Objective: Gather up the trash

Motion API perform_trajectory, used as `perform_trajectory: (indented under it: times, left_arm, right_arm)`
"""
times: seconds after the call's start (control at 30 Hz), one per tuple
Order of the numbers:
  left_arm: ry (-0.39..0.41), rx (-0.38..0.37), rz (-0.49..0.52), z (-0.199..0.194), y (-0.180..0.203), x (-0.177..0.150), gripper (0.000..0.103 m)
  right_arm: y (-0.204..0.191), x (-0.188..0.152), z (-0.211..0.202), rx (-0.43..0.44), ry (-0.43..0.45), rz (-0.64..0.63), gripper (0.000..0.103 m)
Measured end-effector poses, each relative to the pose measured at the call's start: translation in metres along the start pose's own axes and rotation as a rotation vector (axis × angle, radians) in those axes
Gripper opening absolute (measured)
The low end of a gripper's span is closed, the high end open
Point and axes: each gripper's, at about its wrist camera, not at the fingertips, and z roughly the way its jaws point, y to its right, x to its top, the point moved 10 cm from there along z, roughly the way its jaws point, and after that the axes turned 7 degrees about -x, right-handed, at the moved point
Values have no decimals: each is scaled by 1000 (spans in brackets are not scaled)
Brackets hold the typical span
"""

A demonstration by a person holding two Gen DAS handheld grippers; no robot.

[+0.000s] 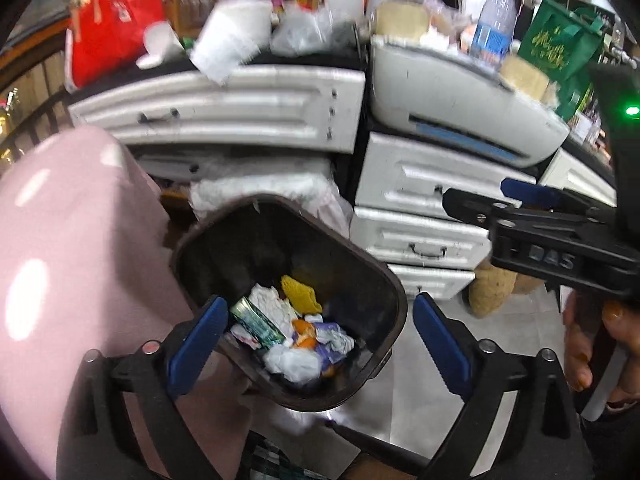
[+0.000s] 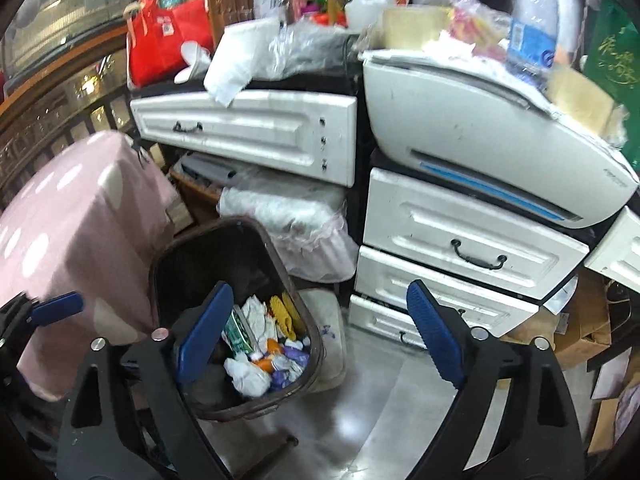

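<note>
A dark brown trash bin [image 1: 372, 276] stands on the floor and shows in the right wrist view [image 2: 192, 256] too. It holds crumpled white paper [image 1: 294, 364], a yellow piece [image 1: 300, 294], a green packet [image 1: 258, 322] and other wrappers [image 2: 280, 364]. My left gripper [image 1: 318, 340] is open and empty above the bin's mouth. My right gripper [image 2: 320, 332] is open and empty above the bin's right rim. The right gripper also shows at the right of the left wrist view [image 1: 480, 200].
A pink cloth-covered seat [image 2: 80, 232] stands left of the bin. White drawers [image 2: 460, 240] and a grey printer [image 2: 500, 140] stand behind, topped with a water bottle [image 2: 534, 20], a red bag [image 2: 160, 44] and clutter. Cardboard [image 2: 580, 332] lies at right.
</note>
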Motion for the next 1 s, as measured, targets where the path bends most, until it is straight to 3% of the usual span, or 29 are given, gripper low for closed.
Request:
perform_trajectory:
  times: [0.13,0.47,0.6,0.8,1.0]
  left_arm:
    - [106,13,7,-38,0,9,97]
    - [250,75,-22,-118,-16,11,97]
    - [343,192,-16,-155,-33,3,97]
    - [433,454,-43,-216,-69,-27,98]
    - [510,557,-174,-269,-97,-53,97]
  right_arm:
    - [-6,12,-21,11,56,16,91]
    - [-50,30,-88,82,198,-10,97]
    - [-79,29,-123,105,276,-22,98]
    - [-115,14,-168,118,384,10,98]
    - [-154,-12,-198,195,426,-67,98]
